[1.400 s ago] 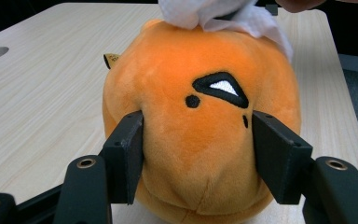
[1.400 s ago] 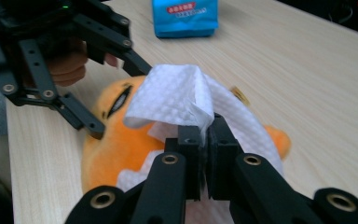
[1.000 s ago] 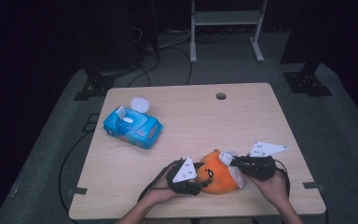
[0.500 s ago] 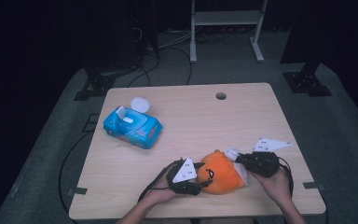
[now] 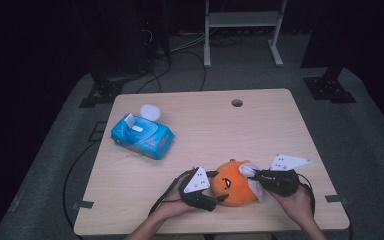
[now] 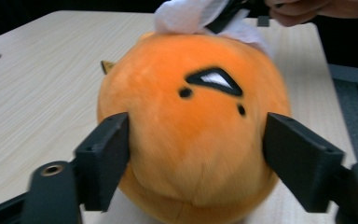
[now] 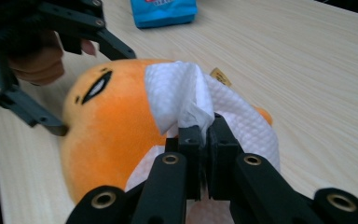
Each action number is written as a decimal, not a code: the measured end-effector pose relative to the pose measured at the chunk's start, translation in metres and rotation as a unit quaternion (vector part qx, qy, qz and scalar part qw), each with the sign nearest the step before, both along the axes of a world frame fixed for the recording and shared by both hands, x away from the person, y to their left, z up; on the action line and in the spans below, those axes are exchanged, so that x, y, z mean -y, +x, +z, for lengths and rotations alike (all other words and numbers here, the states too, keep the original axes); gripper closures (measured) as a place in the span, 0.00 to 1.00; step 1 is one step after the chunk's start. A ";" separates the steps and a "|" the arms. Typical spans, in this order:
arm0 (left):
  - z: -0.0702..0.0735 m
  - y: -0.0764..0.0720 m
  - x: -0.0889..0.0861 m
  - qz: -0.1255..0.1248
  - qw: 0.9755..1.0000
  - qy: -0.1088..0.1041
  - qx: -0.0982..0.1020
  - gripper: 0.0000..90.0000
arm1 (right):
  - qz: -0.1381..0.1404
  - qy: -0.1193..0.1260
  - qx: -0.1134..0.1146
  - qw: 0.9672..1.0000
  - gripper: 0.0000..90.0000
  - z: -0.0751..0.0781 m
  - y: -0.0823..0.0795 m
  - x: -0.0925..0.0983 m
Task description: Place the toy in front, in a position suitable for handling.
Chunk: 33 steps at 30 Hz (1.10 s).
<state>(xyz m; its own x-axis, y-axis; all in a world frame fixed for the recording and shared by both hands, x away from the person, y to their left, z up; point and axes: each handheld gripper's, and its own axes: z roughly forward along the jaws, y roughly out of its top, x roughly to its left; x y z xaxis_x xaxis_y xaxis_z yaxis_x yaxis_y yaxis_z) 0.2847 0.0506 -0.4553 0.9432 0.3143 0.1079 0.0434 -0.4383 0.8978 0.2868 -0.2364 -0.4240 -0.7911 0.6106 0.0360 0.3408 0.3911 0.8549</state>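
wiping the plush toy (image 5: 235,182): right claw (image 7: 200,135) pinches the wipe (image 7: 186,95), left claw (image 6: 196,158) just loosened, straddling it. next: re-clamp, keep rubbing.

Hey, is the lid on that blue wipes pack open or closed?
Open. On the blue wipes pack, the white flip lid stands raised at its far end.

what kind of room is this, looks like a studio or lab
Probably a lab or recording studio: a lone wooden table on grey carpet, dark surroundings, cables trailing across the floor, and black stand bases beside a white metal frame.
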 end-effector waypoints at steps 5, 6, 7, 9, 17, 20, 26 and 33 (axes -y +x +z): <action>0.003 0.000 0.004 0.035 0.999 -0.002 -0.001 0.43 | 0.001 0.009 0.023 1.000 0.95 0.008 -0.011 -0.007; 0.004 0.001 0.005 0.040 0.999 -0.005 -0.002 0.45 | 0.010 0.012 0.032 0.999 0.95 0.011 -0.014 -0.011; 0.004 0.001 0.005 0.043 0.999 -0.007 -0.004 0.46 | 0.018 0.011 0.038 0.999 0.95 0.012 -0.017 -0.016; 0.006 0.003 0.004 0.047 0.999 -0.016 -0.010 0.48 | 0.035 0.006 0.045 0.998 0.95 0.013 -0.021 -0.022; 0.005 0.005 0.004 0.044 0.998 -0.037 -0.017 0.24 | 0.005 0.004 0.015 1.000 0.95 0.006 -0.009 -0.004; 0.003 0.004 0.005 0.038 0.999 -0.025 -0.010 0.31 | 0.006 0.005 0.045 0.999 0.95 0.013 -0.016 -0.009; 0.006 0.003 0.008 0.047 0.999 -0.025 0.002 0.51 | 0.066 0.012 0.066 0.996 0.95 0.019 -0.029 -0.037; 0.008 0.009 -0.003 0.060 0.997 -0.047 -0.030 0.55 | 0.041 -0.014 0.057 0.997 0.95 0.012 -0.020 -0.025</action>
